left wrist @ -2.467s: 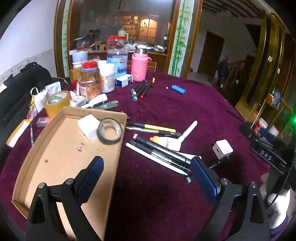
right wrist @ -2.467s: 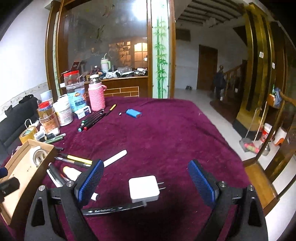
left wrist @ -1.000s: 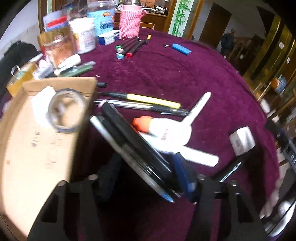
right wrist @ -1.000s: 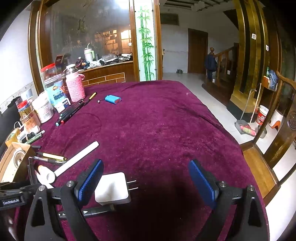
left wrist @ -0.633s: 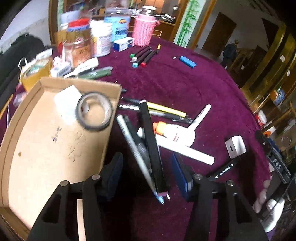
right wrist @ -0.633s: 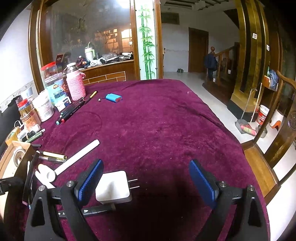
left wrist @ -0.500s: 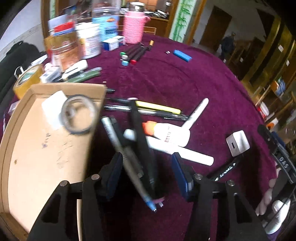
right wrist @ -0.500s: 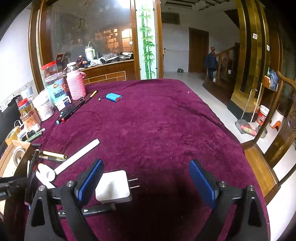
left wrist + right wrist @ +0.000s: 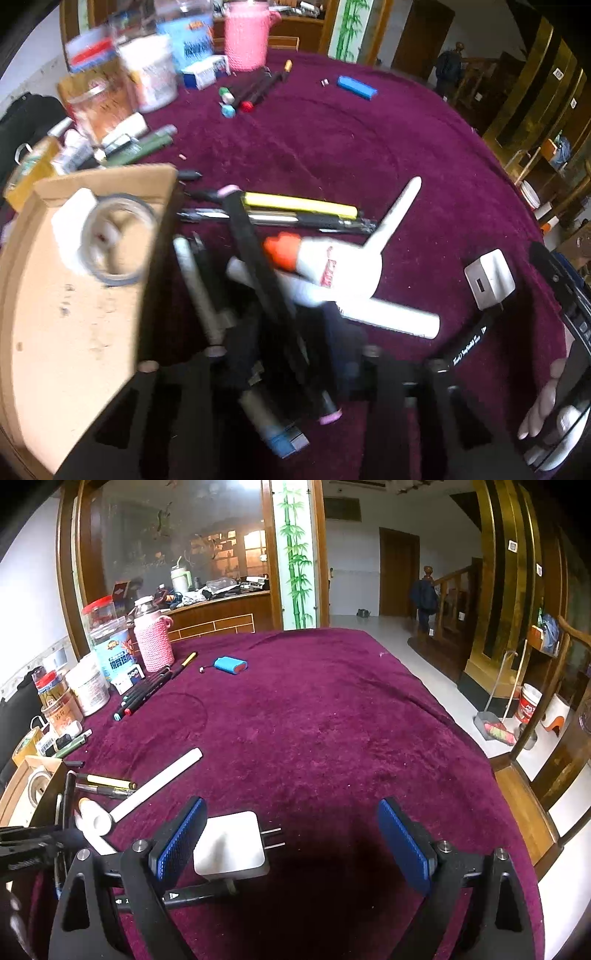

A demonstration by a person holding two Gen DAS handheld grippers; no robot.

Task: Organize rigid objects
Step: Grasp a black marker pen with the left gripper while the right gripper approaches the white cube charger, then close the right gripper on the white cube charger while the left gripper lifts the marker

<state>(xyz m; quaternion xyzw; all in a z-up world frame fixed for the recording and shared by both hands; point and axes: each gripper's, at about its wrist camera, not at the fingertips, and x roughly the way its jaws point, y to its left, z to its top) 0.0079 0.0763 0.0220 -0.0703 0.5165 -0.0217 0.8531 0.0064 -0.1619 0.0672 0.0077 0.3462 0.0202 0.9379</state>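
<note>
1. Bundle of pens [image 9: 258, 295], a black marker with pink end caps and a grey pen beside it, now lifted off the counter [image 9: 332, 140] and tilted, tips angled toward the cardboard tray [image 9: 74, 332]; a moment ago lying flat among the other stationery.
2. Left tool [image 9: 288, 354] clenched on the pens, narrowed from the wide-open stance seen earlier; heavy motion blur, so exact contact hard to read.
3. Likely meaning: pick-up done, carry to the tray under way, drop-off not yet made.
4. Already inside the tray: tape roll [image 9: 114, 236] and a white block [image 9: 72, 221].
5. Left behind on the purple cloth: glue bottle [image 9: 332, 266], white stick [image 9: 395, 214], yellow pen [image 9: 299, 203].
6. Right tool [image 9: 291, 849] spread wide and grasping nothing, unmoved over the last second, white charger [image 9: 231, 843] just beside its left pad, plug prongs pointing right.
7. Probable next item for the right side: that charger.
</note>
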